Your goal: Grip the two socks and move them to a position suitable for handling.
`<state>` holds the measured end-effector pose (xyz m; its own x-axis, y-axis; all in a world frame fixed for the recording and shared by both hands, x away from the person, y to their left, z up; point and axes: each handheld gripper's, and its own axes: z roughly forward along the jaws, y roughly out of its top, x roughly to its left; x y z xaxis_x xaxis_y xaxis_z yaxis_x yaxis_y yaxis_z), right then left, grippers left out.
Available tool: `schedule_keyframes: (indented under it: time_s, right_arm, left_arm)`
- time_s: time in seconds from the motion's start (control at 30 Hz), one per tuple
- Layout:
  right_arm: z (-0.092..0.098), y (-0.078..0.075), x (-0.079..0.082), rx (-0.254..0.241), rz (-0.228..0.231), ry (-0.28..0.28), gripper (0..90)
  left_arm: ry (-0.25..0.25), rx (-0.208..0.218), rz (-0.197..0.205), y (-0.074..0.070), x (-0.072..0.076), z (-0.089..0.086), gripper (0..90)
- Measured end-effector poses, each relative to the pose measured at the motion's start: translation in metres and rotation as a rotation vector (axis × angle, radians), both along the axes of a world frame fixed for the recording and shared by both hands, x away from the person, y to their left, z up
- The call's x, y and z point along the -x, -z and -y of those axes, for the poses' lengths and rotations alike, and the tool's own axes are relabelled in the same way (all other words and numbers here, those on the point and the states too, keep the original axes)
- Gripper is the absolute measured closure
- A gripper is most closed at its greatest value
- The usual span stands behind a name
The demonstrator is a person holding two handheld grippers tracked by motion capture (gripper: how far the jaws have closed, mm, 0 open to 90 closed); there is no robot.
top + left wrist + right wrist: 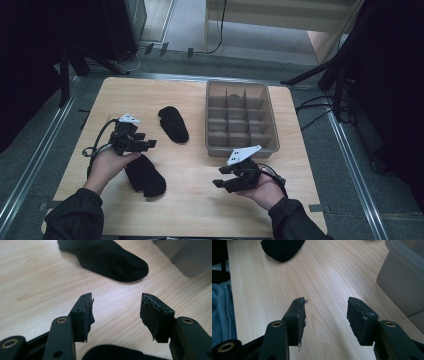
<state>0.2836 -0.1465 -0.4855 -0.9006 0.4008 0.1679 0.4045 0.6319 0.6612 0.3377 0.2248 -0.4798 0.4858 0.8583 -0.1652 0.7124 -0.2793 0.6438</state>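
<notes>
Lower left of the high view, my left gripper (150, 143) hovers spread and empty above a black sock (145, 176); lower right, my right gripper (218, 177) gapes, gripping nothing.

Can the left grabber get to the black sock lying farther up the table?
Probably yes. The left gripper is open with nothing between its jaws, and bare table lies between it and the farther sock. The nearer sock sits below it, out of the way.

No text, label, brand or number could be read anywhere; the dim high view perhaps hid small print.
</notes>
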Motion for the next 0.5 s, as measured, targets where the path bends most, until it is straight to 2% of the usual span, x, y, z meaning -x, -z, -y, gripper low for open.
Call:
schedule_keyframes:
  time_s: [0.1,0.23,0.37,0.43,0.5]
  right_arm:
    - [0.001,0.001,0.000,0.004,0.001,-0.002,49.2]
    - [0.001,0.000,0.002,0.004,-0.001,-0.007,49.1]
    - [0.001,0.000,0.002,0.008,0.000,-0.011,48.2]
    - [0.002,0.001,0.002,0.010,-0.003,-0.006,48.0]
    - [0.003,0.001,0.002,0.009,-0.006,0.002,47.9]
  left_arm:
    - [-0.003,0.010,0.008,-0.001,-0.008,0.002,42.6]
    - [0.022,0.004,0.001,-0.005,-0.021,0.006,42.9]
    - [0.011,0.032,0.025,-0.012,-0.034,0.007,43.4]
    - [0.012,0.018,0.028,-0.013,-0.039,0.008,43.4]
    - [0.008,0.034,0.025,-0.011,-0.045,0.008,43.6]
